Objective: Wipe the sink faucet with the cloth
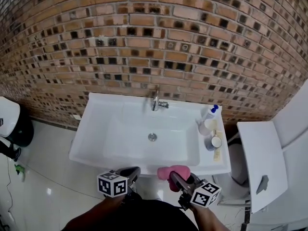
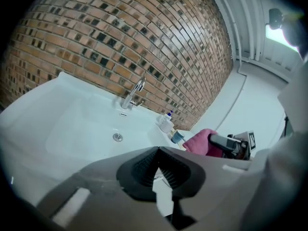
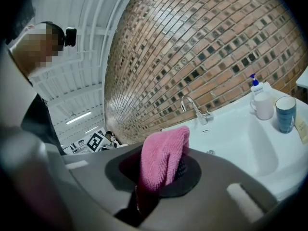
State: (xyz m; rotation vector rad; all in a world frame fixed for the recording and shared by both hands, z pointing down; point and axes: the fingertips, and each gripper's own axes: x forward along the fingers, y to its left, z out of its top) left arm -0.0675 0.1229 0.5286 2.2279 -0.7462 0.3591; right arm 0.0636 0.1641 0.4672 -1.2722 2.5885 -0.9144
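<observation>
Your right claw (image 3: 160,177) is clamped on the pink cloth (image 3: 162,153), which stands up out of its jaws at the near edge of the white sink (image 1: 91,129), well apart from the faucet (image 1: 155,101) at the far rim against the brick wall (image 1: 144,42). Your left claw (image 2: 156,174) has its jaws together on nothing, just left of the right one.

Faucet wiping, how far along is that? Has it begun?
Barely begun. Done: the right gripper is shut on the pink cloth. In hand: both grippers hover at the sink's near rim, well short of the faucet; the left gripper is shut and empty. Left: carrying the cloth to the faucet and wiping it.
</observation>
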